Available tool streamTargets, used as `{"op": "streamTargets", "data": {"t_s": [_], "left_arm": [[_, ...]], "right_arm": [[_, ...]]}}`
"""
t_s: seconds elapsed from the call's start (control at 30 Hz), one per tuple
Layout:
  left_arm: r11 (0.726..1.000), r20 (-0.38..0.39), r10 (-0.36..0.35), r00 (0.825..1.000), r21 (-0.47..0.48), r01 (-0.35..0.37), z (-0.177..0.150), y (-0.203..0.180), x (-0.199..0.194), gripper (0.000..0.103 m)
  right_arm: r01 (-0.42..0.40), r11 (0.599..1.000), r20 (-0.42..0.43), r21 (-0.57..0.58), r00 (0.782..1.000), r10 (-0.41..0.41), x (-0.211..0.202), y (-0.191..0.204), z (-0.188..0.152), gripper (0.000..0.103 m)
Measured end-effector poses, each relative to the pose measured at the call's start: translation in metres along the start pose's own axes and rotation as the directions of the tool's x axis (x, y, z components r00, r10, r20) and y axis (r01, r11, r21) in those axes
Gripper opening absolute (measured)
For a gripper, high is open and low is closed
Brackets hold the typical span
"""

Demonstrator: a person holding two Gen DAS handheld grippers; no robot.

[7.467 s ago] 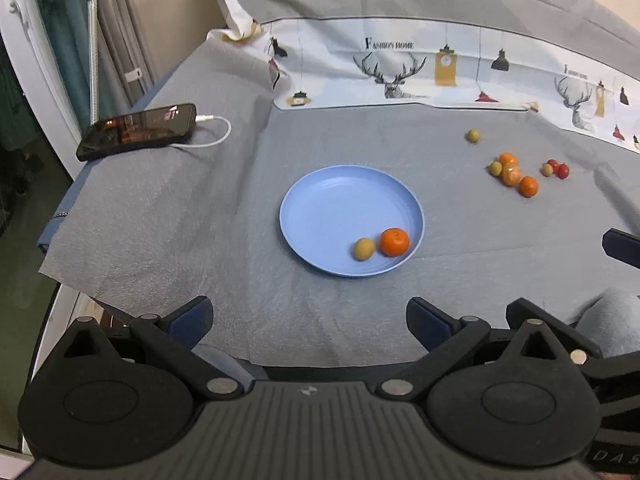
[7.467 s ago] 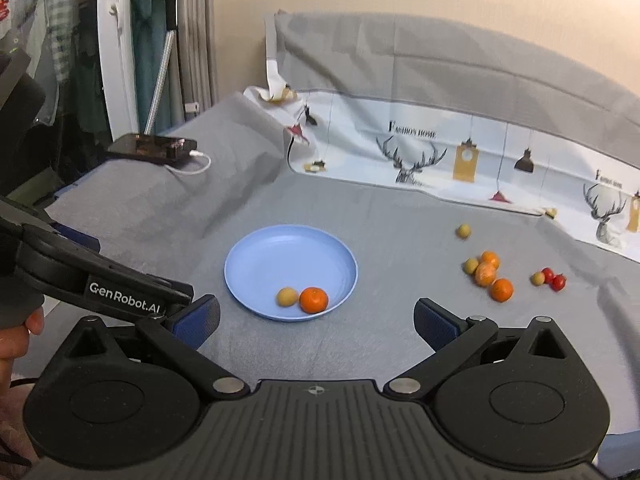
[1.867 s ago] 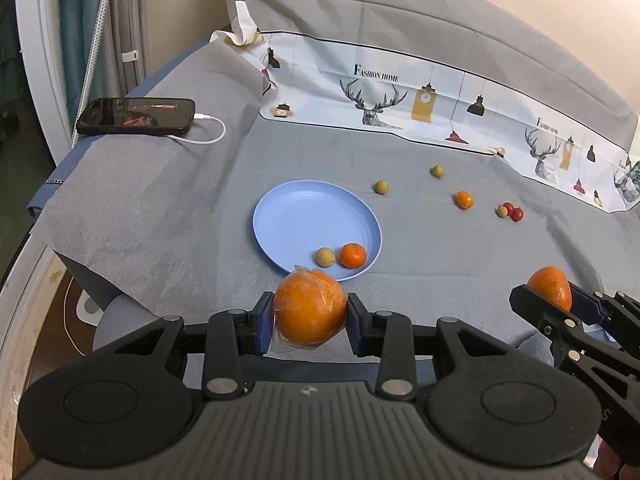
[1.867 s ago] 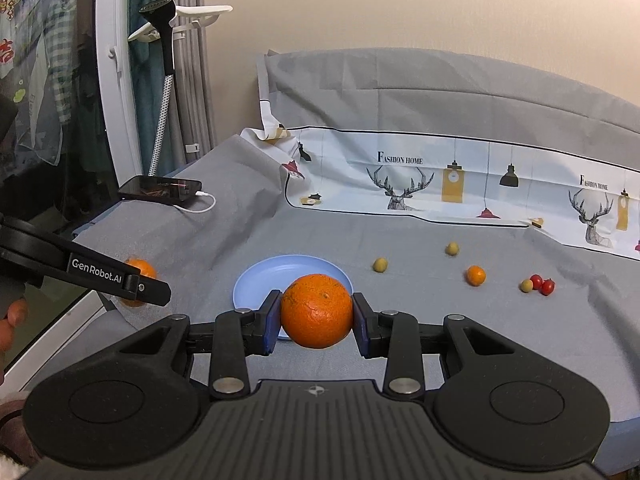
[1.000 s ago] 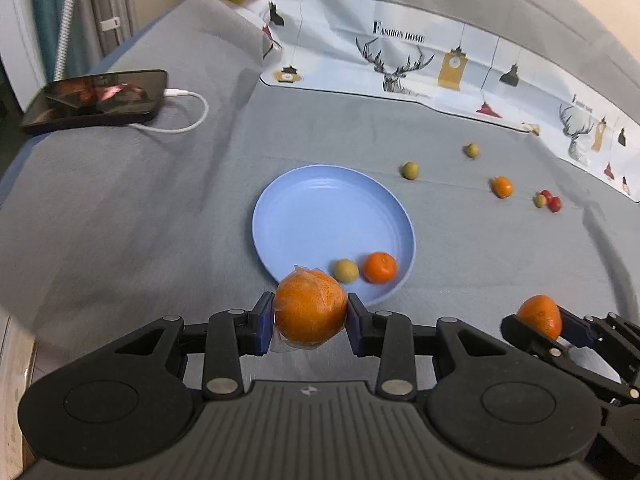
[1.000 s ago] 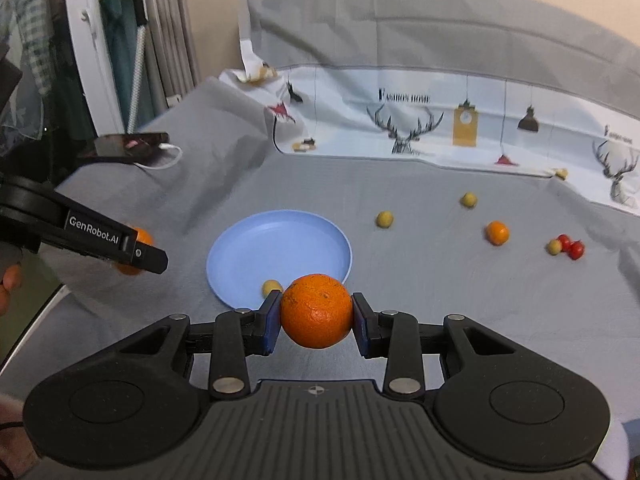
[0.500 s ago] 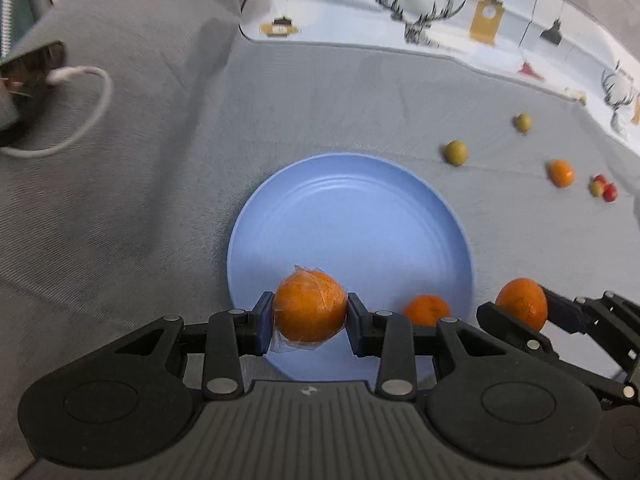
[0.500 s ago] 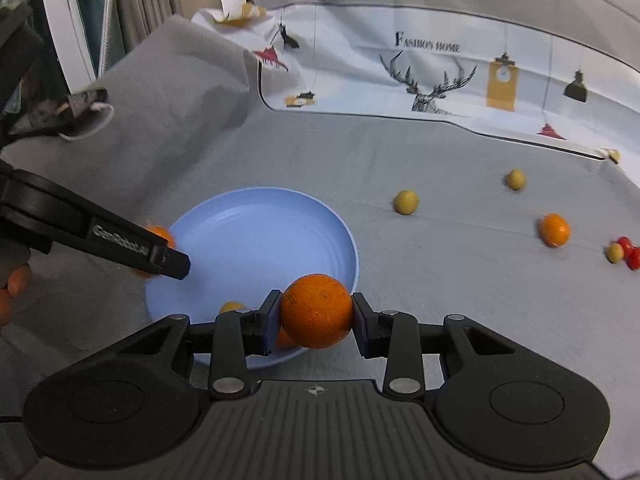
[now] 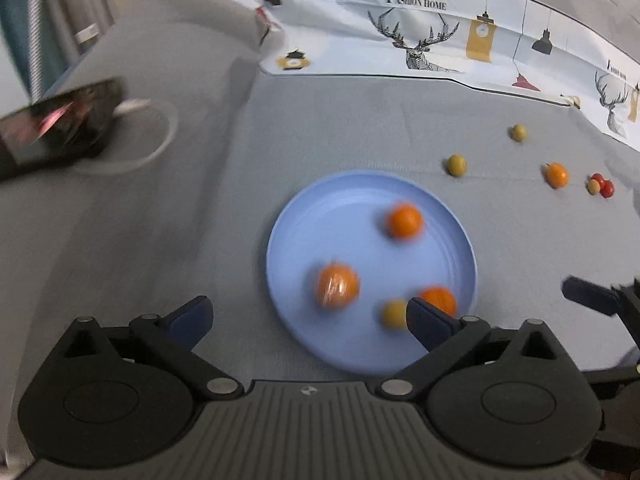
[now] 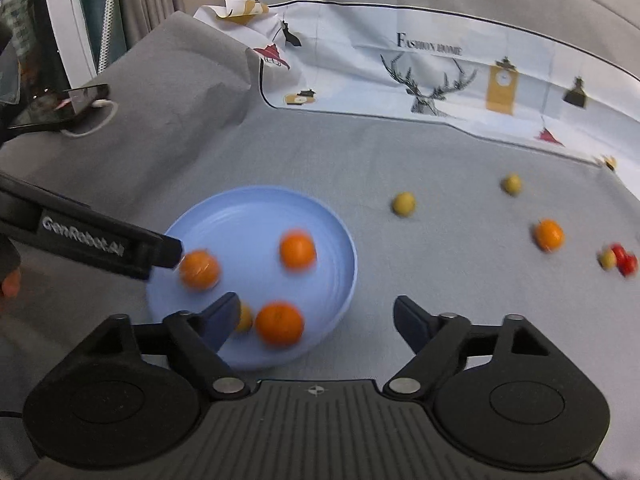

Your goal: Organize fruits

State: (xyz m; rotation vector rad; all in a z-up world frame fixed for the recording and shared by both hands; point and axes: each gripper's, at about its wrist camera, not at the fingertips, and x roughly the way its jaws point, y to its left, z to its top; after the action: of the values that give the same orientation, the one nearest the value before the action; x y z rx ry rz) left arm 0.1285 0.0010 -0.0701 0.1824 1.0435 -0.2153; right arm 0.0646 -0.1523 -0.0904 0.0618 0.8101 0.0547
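You're holding both the left gripper (image 9: pixel 308 316) and right gripper (image 10: pixel 316 316) spread wide, gripping nothing. Three oranges are sitting blurry on the blue plate (image 9: pixel 320 208) right ahead of your fingertips, one (image 9: pixel 337 286) wrapped in film.

Grey-clothed table (image 9: pixel 360 128): plate (image 9: pixel 296 220), phone (image 9: pixel 56 120), fruit.
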Motion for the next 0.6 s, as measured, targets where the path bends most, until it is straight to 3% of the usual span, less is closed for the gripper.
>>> {"op": "streamTargets", "data": {"t_s": [0.17,0.33,0.6], "left_arm": [[0.998,-0.002,0.022,1.000,-0.053,-0.022,-0.034,0.003,-0.040,0.103],[0.997,0.040,0.044,0.998,-0.063,-0.042,-0.060,0.002,-0.075,0.103],[0.998,0.121,0.044,0.992,-0.048,-0.038,-0.092,-0.010,-0.120,0.103]], "right_arm": [[-0.014,1.000,0.006,0.010,1.000,0.014,-0.055,0.010,-0.028,0.096],[0.000,0.997,0.097,-0.071,0.995,0.007,-0.102,0.028,-0.043,0.100],[0.059,0.996,0.219,-0.062,0.975,-0.044,-0.154,0.036,-0.057,0.102]]}}
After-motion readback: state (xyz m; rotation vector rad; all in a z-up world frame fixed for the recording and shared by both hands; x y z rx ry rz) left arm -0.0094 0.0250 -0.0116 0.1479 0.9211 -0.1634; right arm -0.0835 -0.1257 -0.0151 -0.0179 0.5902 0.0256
